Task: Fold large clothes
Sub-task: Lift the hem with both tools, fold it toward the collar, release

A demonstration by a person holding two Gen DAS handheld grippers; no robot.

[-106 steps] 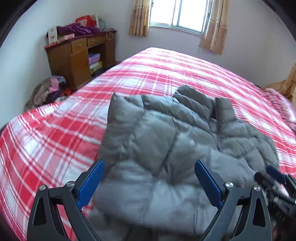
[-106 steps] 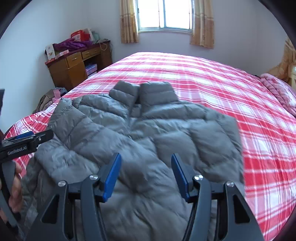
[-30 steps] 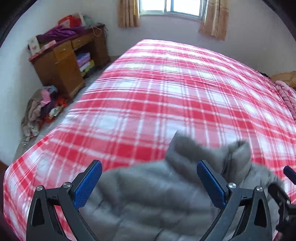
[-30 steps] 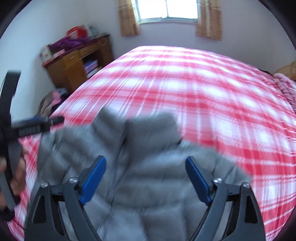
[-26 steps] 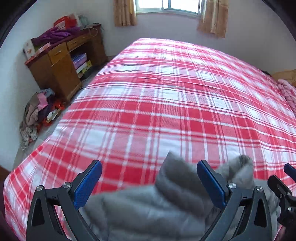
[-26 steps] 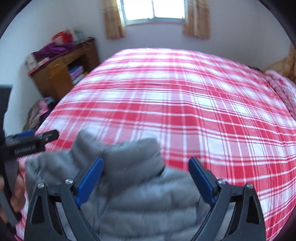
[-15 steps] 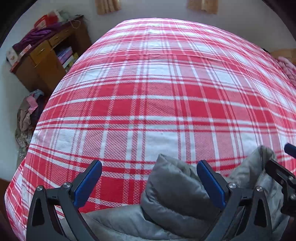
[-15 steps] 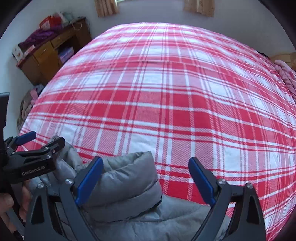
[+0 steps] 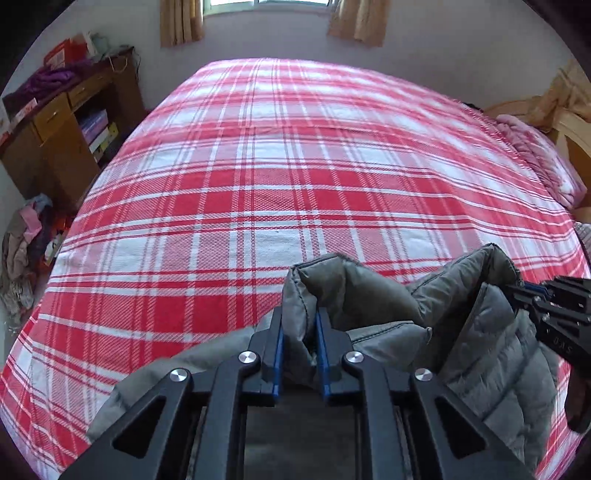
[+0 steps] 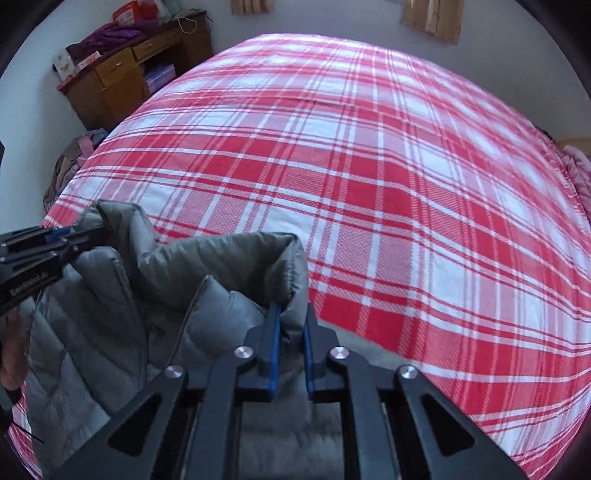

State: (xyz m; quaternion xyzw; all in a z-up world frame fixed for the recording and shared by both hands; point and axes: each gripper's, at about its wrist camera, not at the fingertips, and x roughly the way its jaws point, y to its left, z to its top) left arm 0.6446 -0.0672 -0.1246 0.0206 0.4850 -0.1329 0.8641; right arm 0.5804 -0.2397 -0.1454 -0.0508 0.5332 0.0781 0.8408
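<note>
A grey quilted puffer jacket (image 9: 491, 343) lies at the near edge of a wide bed (image 9: 295, 166) covered with a red and white checked sheet. The rest of the bed, out to its far edge below the window, is bare sheet.

Seen from the left wrist camera, the left gripper (image 9: 298, 332) points steeply down at the jacket's raised collar. Its jaws have just been closing, and its blue pads now pinch a fold at the left end of the collar. The padded fabric bulges up between and above the fingers.

From the right wrist camera, the right gripper (image 10: 291, 325) has likewise just been closing. Its blue pads are clenched on the right end of the collar, where the fabric stands up in a rounded ridge. The collar sags in a curve between the two grips. The zip line of the jacket runs down toward the near edge of the bed.

Each camera also catches the other gripper at the side of its view, clamped on the grey fabric. A person's hand (image 10: 11, 354) is partly visible behind the left gripper, at the left edge of the right wrist view.

Beyond the bed's far left corner stands a wooden desk (image 9: 62, 144) with drawers, clothes piled on top. A heap of clothes (image 9: 26, 251) lies on the floor beside it. Curtains (image 9: 181, 22) hang on the far wall.
</note>
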